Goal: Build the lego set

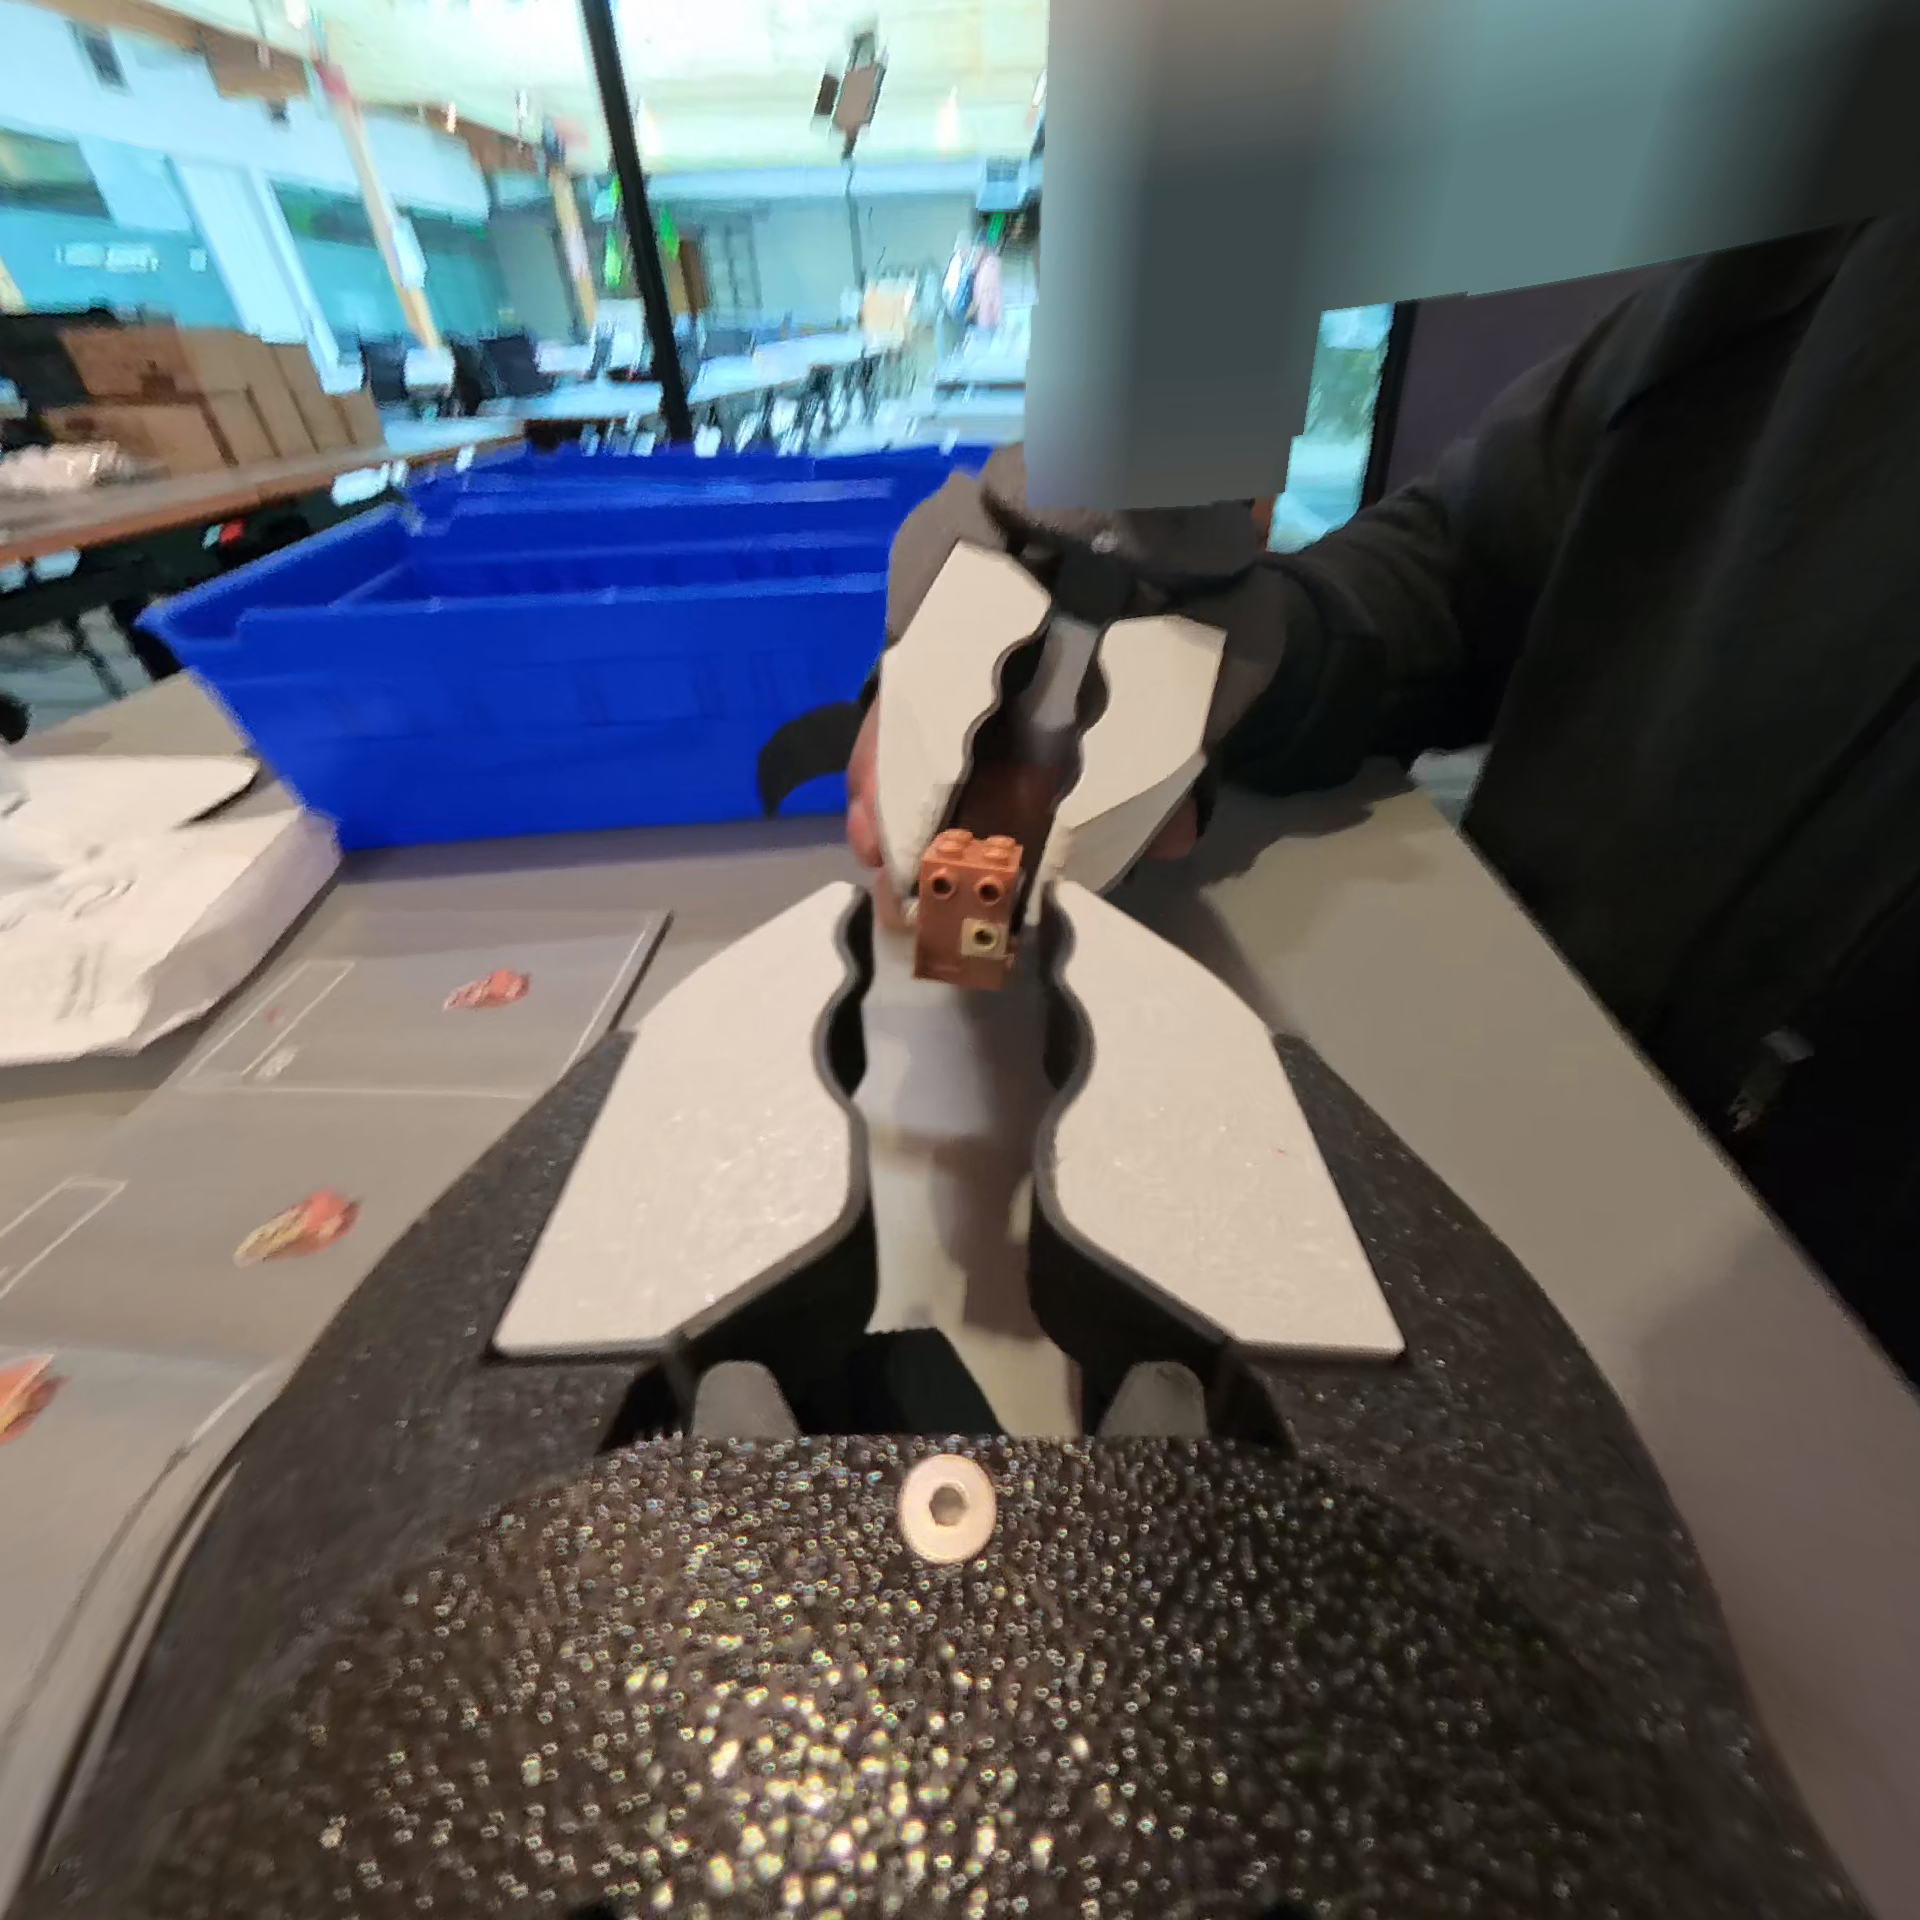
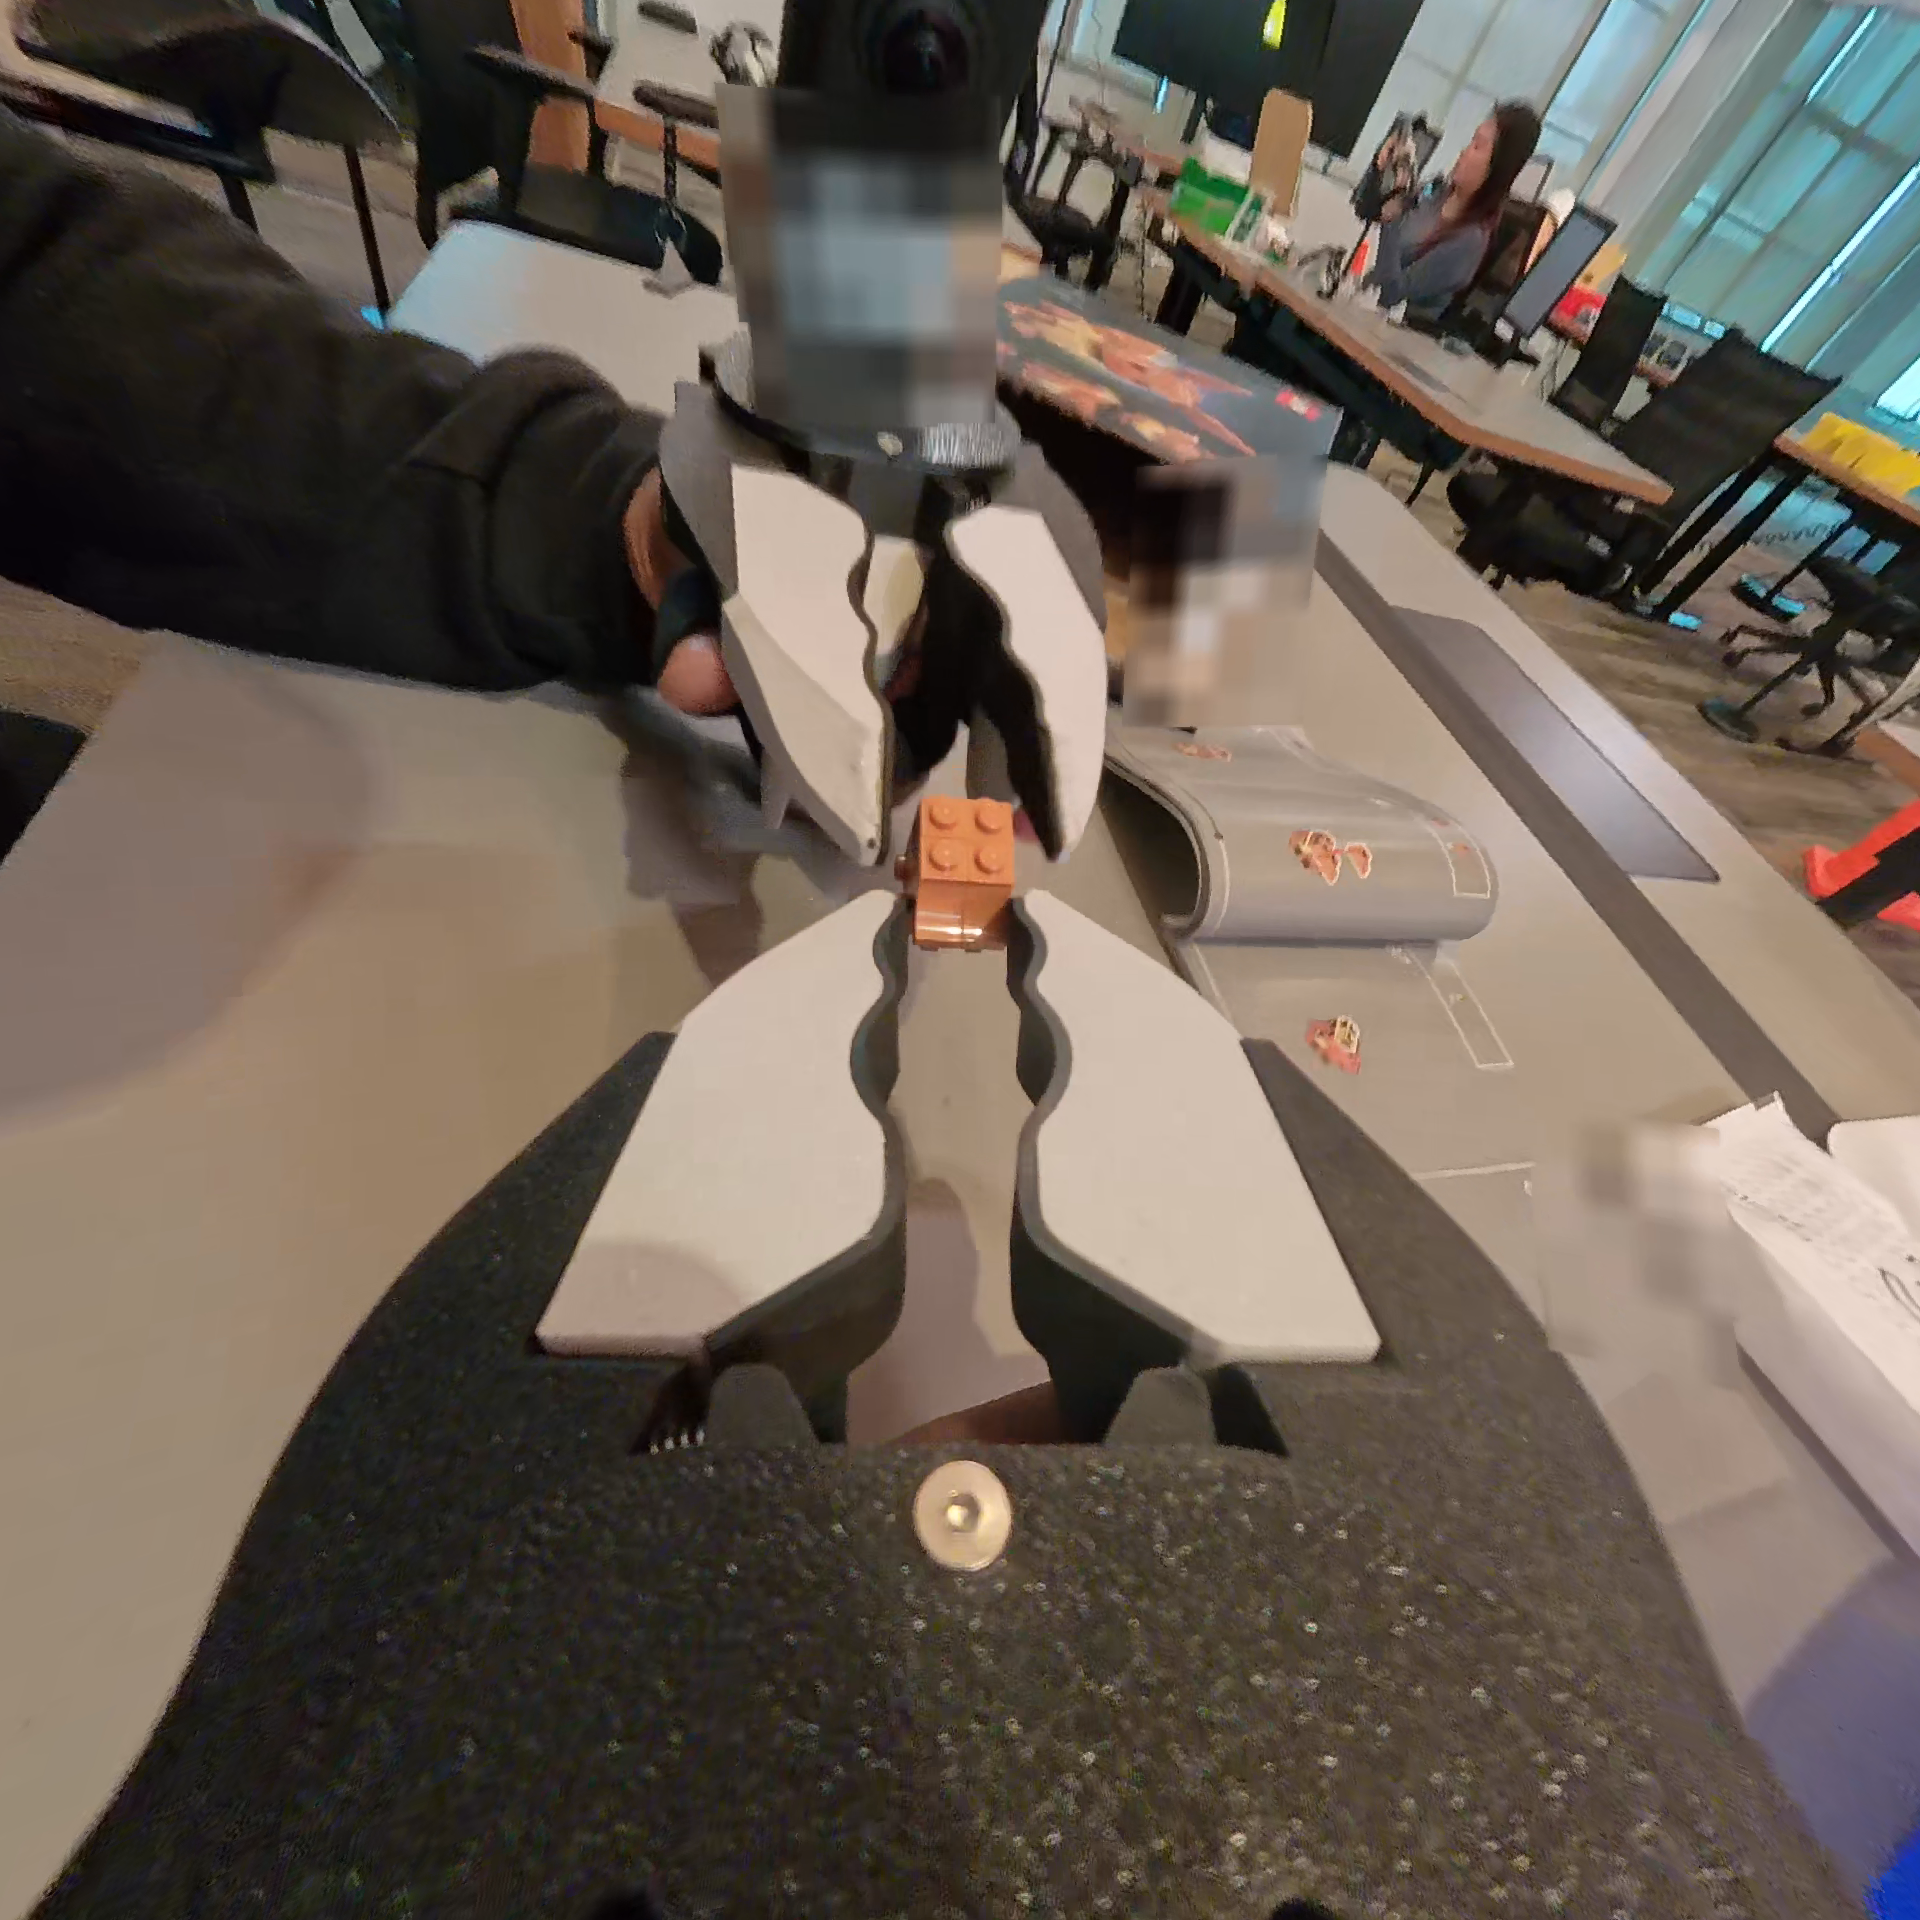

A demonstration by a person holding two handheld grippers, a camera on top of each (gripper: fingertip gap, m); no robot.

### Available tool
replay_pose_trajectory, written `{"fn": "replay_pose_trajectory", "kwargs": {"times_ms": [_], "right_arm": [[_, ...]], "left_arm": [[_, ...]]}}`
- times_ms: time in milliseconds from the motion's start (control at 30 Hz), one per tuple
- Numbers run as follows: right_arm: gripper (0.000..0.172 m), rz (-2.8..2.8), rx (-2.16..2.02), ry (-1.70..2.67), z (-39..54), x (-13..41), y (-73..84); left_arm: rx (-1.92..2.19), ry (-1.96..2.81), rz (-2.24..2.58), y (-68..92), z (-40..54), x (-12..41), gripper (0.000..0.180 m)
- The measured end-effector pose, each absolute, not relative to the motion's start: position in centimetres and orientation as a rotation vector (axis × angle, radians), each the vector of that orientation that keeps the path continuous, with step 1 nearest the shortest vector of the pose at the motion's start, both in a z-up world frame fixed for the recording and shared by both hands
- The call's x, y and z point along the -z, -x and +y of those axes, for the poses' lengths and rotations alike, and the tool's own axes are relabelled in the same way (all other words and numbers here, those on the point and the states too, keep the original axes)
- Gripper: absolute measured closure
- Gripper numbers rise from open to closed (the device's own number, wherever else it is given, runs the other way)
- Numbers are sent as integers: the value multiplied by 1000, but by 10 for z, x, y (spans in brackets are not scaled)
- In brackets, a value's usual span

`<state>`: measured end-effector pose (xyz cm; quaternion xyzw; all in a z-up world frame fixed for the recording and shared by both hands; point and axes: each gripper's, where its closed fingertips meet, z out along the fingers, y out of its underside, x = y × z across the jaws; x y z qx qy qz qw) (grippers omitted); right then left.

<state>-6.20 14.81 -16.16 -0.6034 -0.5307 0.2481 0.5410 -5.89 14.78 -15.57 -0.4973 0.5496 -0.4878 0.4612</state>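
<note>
The two grippers meet tip to tip above a grey table, with a small brown brick between them. The right gripper pinches the brick's lower part, and both its fingertips look pressed against the sides. The brick is held clear of the table with its studs up.

Facing it, the left gripper has its fingers spread. The tips stand just beside the brick's upper half, with a sliver of gap on each side, so they do not grip it. A dark sleeve runs back from the hand that holds this gripper.

Just past the brick, a grey booklet with a curled page lies open, and white paper lies to one side. Farther back are blue bins and a dark box. A person sits at a far desk.
</note>
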Motion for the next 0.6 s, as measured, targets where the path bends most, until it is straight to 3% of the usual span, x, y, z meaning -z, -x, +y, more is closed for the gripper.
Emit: {"fn": "replay_pose_trajectory", "kwargs": {"times_ms": [100, 300, 467, 600], "right_arm": [[154, -1304, -545, 1561, 154, 184, 60], [154, -1448, -371, 1798, 160, 241, 52], [154, -1462, -362, 1777, 159, 242, 54], [143, -1460, -358, 1741, 156, 239, 52]], "left_arm": [[1102, 1294, 1415, 69, 159, 169, 143], [943, 1371, 1337, 85, 191, 174, 148], [909, 1355, 1341, 84, 191, 175, 149], [900, 1336, 1353, 84, 189, 175, 149]]}}
